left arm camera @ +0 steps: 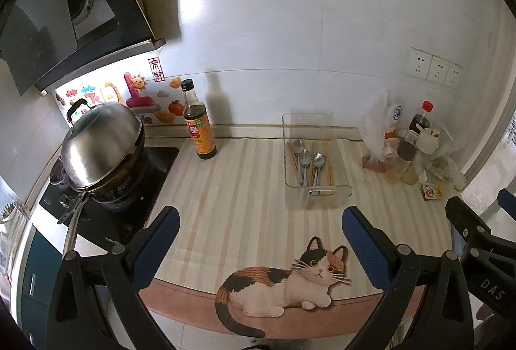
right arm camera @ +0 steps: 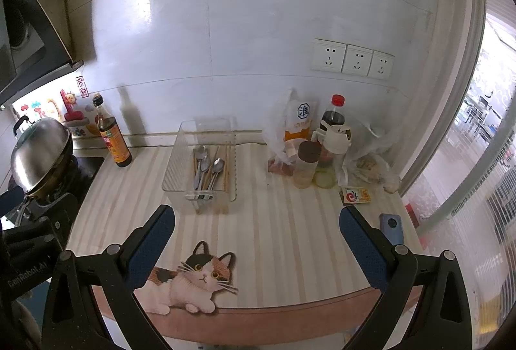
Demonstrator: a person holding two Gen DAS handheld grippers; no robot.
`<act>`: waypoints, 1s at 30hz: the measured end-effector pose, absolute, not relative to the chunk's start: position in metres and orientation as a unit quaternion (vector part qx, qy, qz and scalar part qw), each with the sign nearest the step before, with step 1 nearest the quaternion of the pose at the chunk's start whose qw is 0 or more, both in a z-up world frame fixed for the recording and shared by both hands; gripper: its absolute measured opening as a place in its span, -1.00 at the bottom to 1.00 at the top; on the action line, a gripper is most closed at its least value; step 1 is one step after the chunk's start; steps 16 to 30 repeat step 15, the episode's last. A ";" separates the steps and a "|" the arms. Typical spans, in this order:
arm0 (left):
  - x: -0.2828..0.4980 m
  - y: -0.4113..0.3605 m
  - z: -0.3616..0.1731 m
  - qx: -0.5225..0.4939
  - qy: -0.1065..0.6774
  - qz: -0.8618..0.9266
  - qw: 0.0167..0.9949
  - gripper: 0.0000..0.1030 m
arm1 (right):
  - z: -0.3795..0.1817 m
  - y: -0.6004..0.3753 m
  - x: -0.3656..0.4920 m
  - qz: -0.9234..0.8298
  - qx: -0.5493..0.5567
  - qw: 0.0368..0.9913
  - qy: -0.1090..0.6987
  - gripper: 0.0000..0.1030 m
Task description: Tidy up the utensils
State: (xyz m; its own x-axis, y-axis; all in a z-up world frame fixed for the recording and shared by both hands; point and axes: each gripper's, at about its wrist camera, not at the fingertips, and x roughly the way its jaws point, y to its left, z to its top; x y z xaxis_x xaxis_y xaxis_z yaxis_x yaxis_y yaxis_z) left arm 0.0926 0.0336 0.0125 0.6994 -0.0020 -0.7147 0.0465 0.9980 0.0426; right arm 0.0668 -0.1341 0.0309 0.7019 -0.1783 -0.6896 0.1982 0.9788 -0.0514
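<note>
Striped countertop (left arm camera: 225,188) carries your clear tray (left arm camera: 314,188) of spoons (left arm camera: 306,159) and chopsticks (left arm camera: 327,163), at one o'clock from your left gripper (left arm camera: 259,221), eleven o'clock from your right gripper (right arm camera: 258,222); both gape empty.

A home kitchen: lidded wok (left arm camera: 100,150) on a black stove (left arm camera: 106,205) under a range hood (left arm camera: 64,11), sauce bottle (left arm camera: 197,124) by the tiled wall (left arm camera: 290,27), wall sockets (right arm camera: 351,59), clear tray (right arm camera: 200,163) of spoons (right arm camera: 206,167) and chopsticks (right arm camera: 226,166) on a striped desk (right arm camera: 290,237).
</note>
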 end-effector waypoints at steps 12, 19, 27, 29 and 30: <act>0.091 0.037 0.012 0.029 0.386 -0.012 0.922 1.00 | 0.031 -0.131 0.067 -0.096 0.012 0.923 0.373 1.00; 0.091 0.038 0.012 0.031 0.386 -0.014 0.922 1.00 | 0.031 -0.131 0.067 -0.095 0.011 0.923 0.373 1.00; 0.091 0.038 0.012 0.031 0.386 -0.014 0.922 1.00 | 0.031 -0.131 0.067 -0.095 0.011 0.923 0.373 1.00; 0.091 0.038 0.012 0.031 0.386 -0.014 0.922 1.00 | 0.031 -0.131 0.067 -0.095 0.011 0.923 0.373 1.00; 0.091 0.038 0.012 0.031 0.386 -0.014 0.922 1.00 | 0.031 -0.131 0.067 -0.095 0.011 0.923 0.373 1.00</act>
